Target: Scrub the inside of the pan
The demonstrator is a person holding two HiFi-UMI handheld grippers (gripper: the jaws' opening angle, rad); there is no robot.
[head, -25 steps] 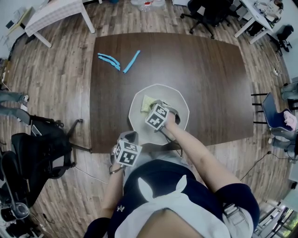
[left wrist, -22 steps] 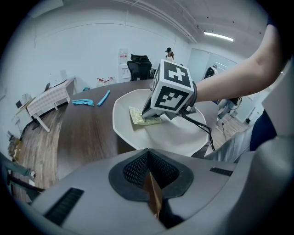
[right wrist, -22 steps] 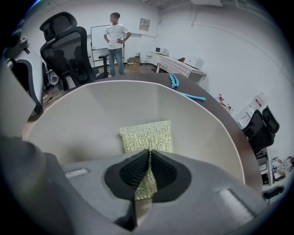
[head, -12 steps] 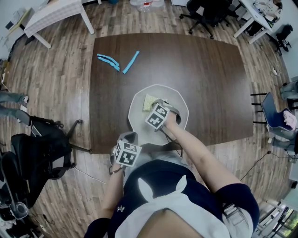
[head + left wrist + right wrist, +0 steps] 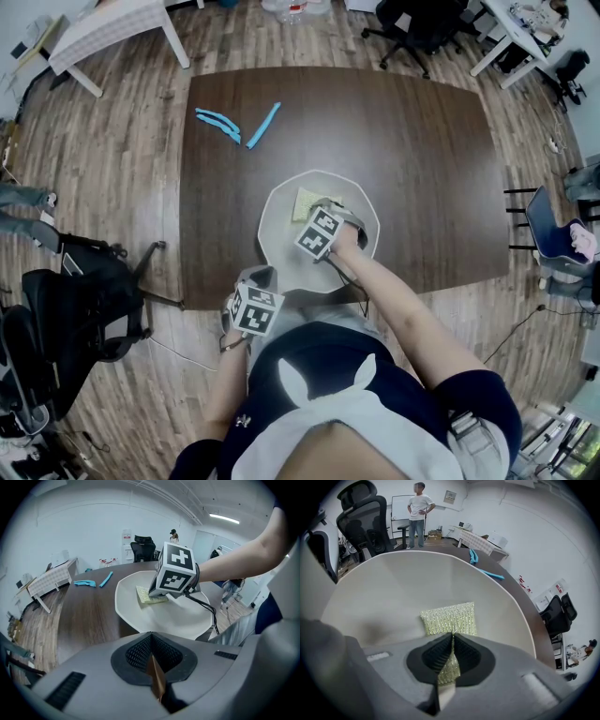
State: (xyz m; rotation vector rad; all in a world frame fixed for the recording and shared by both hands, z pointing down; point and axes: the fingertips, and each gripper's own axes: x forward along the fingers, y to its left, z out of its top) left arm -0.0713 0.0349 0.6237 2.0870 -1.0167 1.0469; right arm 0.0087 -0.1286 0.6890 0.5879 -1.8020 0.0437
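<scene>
R gripper clamps sponge: seen in own view, not head view.

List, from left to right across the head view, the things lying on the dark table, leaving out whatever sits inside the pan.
curved blue pieces → straight blue stick → white pan

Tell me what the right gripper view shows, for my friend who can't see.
The right gripper is shut on a yellow-green sponge held against the inside of a white pan. Beyond the pan is a brown table with blue things, and a person stands far off.
</scene>
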